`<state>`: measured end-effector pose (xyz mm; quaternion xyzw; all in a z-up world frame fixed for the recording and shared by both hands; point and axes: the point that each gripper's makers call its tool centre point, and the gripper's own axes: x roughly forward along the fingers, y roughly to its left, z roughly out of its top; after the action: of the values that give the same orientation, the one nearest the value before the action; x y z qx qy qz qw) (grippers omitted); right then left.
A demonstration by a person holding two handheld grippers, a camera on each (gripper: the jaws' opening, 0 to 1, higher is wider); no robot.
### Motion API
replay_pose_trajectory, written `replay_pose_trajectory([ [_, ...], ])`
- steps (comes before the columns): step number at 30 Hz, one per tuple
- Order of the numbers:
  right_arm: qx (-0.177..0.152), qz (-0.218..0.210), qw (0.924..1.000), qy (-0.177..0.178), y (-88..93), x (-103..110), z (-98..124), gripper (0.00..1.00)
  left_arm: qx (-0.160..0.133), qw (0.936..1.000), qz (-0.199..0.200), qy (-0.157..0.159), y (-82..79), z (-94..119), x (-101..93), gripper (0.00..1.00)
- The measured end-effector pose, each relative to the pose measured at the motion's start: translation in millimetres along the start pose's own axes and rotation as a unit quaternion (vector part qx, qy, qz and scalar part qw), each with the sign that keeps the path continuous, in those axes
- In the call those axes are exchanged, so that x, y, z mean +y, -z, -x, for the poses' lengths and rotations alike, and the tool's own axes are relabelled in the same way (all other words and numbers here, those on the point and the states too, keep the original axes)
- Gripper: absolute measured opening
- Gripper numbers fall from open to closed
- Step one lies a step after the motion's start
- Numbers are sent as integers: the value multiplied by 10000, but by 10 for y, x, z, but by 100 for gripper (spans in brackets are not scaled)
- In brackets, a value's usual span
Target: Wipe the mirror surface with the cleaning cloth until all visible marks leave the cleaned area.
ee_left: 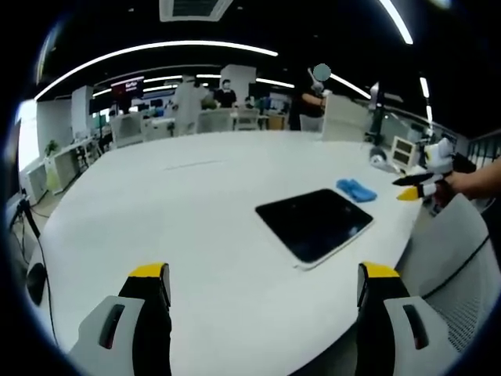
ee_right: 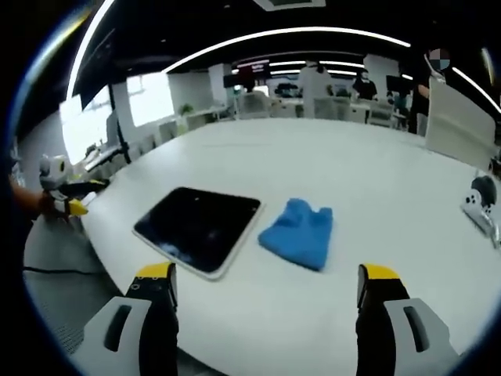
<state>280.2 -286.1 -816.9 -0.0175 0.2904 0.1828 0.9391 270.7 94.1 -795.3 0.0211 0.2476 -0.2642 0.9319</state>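
Note:
A dark rectangular mirror (ee_left: 315, 223) with a white rim lies flat on the white table (ee_left: 196, 204), near its rounded edge. A crumpled blue cleaning cloth (ee_left: 356, 189) lies just beyond it, close to its far corner but apart from it. My left gripper (ee_left: 264, 274) is open over the table, short of the mirror. A hand holds the right gripper (ee_left: 416, 186) past the table's edge. In the right gripper view the mirror (ee_right: 200, 227) is left of the cloth (ee_right: 299, 233). My right gripper (ee_right: 266, 274) is open and holds nothing. The left gripper (ee_right: 74, 202) shows at the far left.
A grey mesh chair (ee_left: 462, 266) stands by the table's edge at the right. A small white device (ee_right: 479, 205) rests on the table to the right of the cloth. People, desks and chairs stand far behind the table (ee_right: 376, 157).

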Motion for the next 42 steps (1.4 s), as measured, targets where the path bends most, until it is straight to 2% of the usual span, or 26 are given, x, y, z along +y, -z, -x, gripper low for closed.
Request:
replay_pose_trajectory([
  [6, -14, -17, 10000, -17, -30, 8, -14, 93, 27, 10000, -4, 7, 7, -5, -5, 99],
  [11, -53, 206, 9997, -90, -43, -1, -56, 89, 4, 10000, -1, -57, 0, 3, 19, 99],
  [17, -77, 31, 10000, -18, -118, -58, -112, 90, 40, 10000, -36, -21, -1, 4, -8, 99],
  [22, -89, 112, 9999, -22, -186, -49, -141, 88, 94, 9999, -45, -5, 22, -4, -12, 99],
  [28, -112, 120, 9998, 79, -266, -153, -247, 85, 115, 9999, -60, 1, 27, -6, -16, 99],
  [32, -102, 119, 9999, 73, -318, -191, -356, 79, 92, 9999, -79, -28, 19, -3, -4, 99],
  [39, -132, -10, 9990, 437, -426, -362, -572, 54, 117, 9999, -97, -13, 32, -10, -5, 99],
  [42, -88, -118, 9989, 435, -413, -371, -647, 50, 129, 9998, -118, -2, 29, -9, -20, 99],
])
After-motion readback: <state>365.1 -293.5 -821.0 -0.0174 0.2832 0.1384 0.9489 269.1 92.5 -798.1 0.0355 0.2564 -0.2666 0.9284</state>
